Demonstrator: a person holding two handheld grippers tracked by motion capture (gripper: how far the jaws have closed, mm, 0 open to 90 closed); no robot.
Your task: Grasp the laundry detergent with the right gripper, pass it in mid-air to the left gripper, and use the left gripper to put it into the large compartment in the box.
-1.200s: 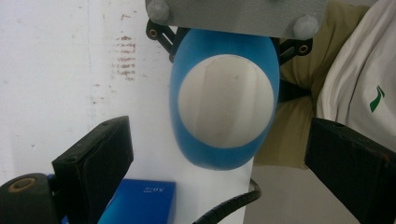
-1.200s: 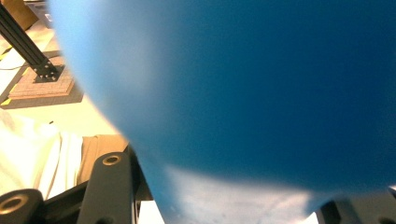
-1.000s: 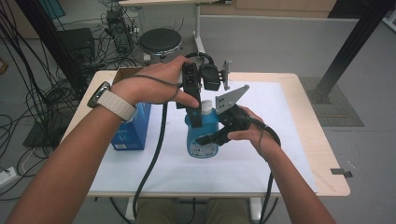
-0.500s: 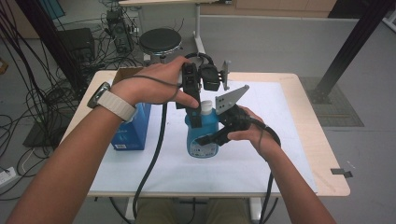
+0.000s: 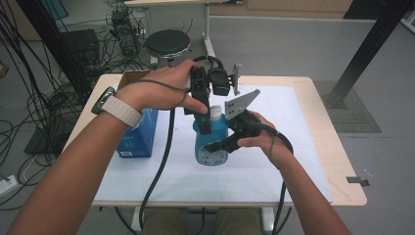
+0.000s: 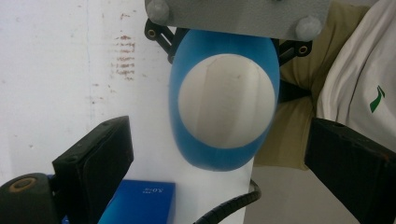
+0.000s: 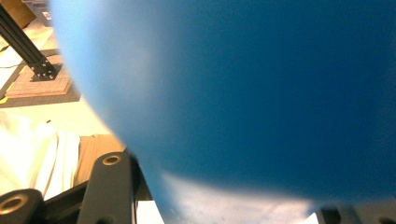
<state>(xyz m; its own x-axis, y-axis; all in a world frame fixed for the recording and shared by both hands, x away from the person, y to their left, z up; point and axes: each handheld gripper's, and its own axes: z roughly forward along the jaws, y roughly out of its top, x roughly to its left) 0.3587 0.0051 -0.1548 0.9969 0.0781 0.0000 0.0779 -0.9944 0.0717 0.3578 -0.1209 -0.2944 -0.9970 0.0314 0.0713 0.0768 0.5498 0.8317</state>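
In the right gripper view the blue bottle sits so close to the lens that it is a blurred blue mass across most of the frame, its edges cut off at the top and right; a strip of floor and a dark post foot show at the upper left. The right gripper is clamped on the bottle's body, jaws pressed against its sides (the high view shows the hand wrapped round it at centre frame).

In the high view the bottle stands upright on the white sheet near the middle of the table, its neck and white cap partly hidden by the left gripper. That gripper points down over the cap. Its own view looks straight down on the cap, with the jaws spread wide at the lower left and lower right corners, well clear of it.

Whether the bottle holds anything cannot be told. A blue box stands at the left, partly covered by the left forearm; its contents are hidden.
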